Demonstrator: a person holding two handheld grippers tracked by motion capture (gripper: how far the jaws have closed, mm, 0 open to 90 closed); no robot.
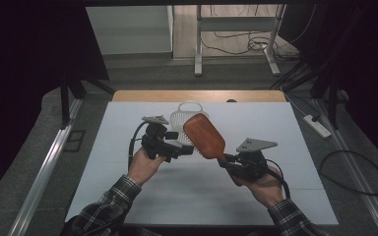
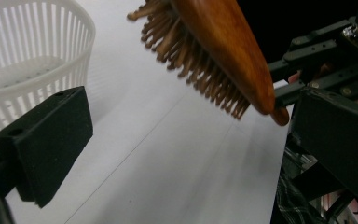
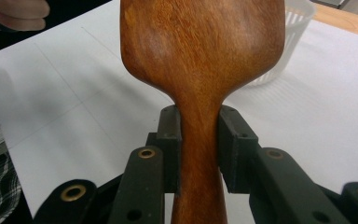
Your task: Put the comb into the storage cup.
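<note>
Hairbrush (image 1: pixel 204 135) of reddish wood hangs above the white table (image 1: pixel 275 196), its handle pinched between the right gripper (image 1: pixel 228 161) fingers (image 3: pixel 233 149), bristles turned down toward the left gripper (image 1: pixel 186 149), whose fingers (image 2: pixel 46 140) stand spread and empty beside the white slatted basket (image 1: pixel 181 120). Moving it cleanly to the basket likely means holding the handle grip firm and the head level. The left gripper view reveals the bristles; the right gripper view, the smooth back.
</note>
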